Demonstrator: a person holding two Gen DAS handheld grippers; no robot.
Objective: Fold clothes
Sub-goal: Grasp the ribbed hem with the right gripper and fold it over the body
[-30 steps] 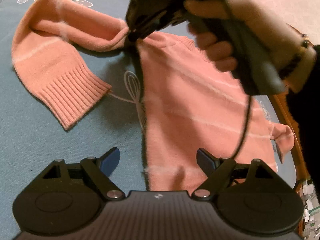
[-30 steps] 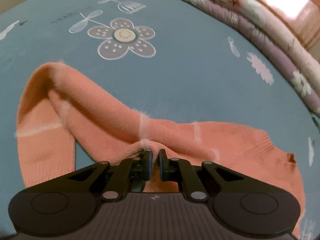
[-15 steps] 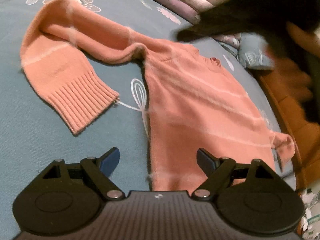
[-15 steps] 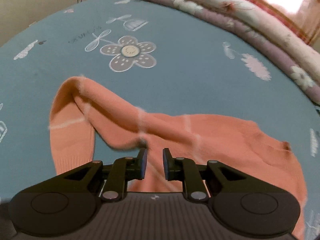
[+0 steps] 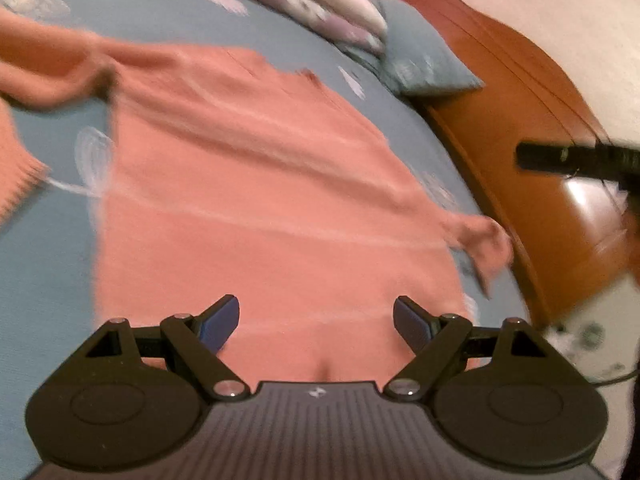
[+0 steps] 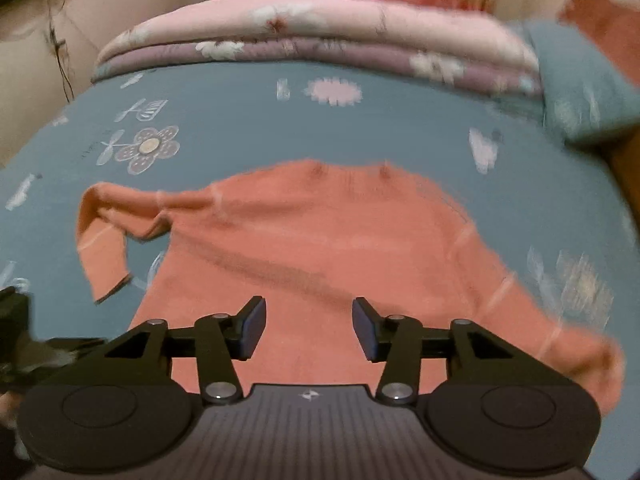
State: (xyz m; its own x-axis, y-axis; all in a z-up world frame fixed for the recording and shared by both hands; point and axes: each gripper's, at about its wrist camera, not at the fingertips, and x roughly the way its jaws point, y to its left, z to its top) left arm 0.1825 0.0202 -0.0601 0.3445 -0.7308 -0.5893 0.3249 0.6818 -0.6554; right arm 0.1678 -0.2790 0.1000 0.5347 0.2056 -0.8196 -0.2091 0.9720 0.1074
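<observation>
A salmon-pink sweater (image 6: 320, 240) with thin white stripes lies flat on a blue bedsheet (image 6: 248, 128), neck toward the far side. Its left sleeve (image 6: 108, 232) is bent back on itself, cuff pointing near. The right sleeve (image 6: 560, 340) runs out to the lower right; in the left wrist view its end (image 5: 484, 240) lies crumpled by the bed's edge. My right gripper (image 6: 308, 328) hovers over the sweater's lower body, jaws opening, nothing between them. My left gripper (image 5: 316, 320) stands wide open above the hem of the sweater (image 5: 260, 208), holding nothing.
Folded pink and purple quilts (image 6: 320, 36) are stacked along the far side of the bed. A blue pillow (image 6: 580, 92) sits at the far right corner. An orange wooden bed frame (image 5: 520, 160) borders the right edge. A flower print (image 6: 148, 148) marks the sheet.
The right gripper let go of the left sleeve, opened, and pulled up and to the right over the sweater's body. The left wrist view swung right toward the body and right sleeve.
</observation>
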